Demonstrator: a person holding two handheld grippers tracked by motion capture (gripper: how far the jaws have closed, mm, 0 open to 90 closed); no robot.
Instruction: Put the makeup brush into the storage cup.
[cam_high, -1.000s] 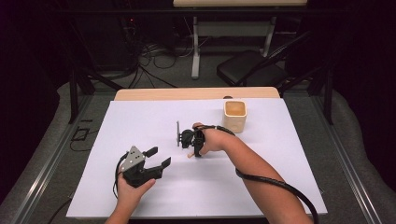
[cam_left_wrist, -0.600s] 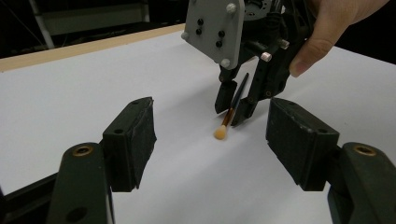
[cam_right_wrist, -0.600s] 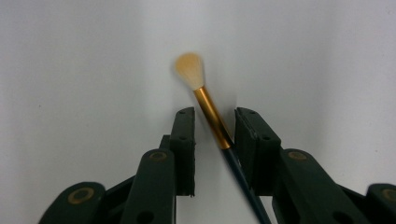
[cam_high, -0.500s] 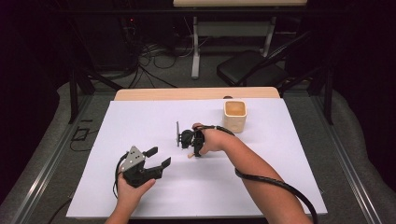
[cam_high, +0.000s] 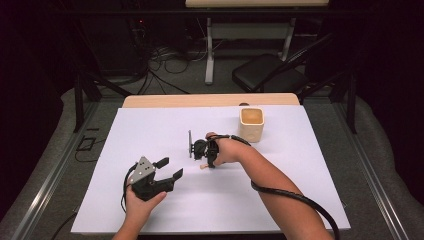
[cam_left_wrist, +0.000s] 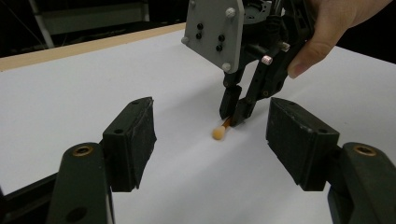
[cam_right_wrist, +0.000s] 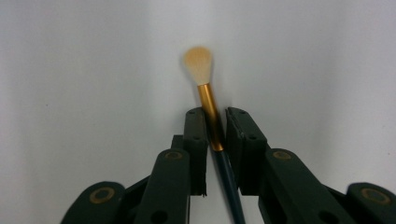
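Right gripper (cam_right_wrist: 215, 128) pinches the makeup brush (cam_right_wrist: 208, 105) by its gold ferrule, mid-tabletop (cam_high: 300, 165), tuft touching the white sheet. Left gripper (cam_high: 167, 169) hovers near the front-left corner, jaws wide apart. Beige cup (cam_high: 251, 124) stands toward the back edge.

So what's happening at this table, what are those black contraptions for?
A person holds a black two-jaw claw in each hand over a white-covered table. The right claw is closed around a small paintbrush with a gold metal collar and pale bristles, its tip down at the white surface. The left claw hovers open nearby, holding nothing. A cream-coloured square cup stands behind them.
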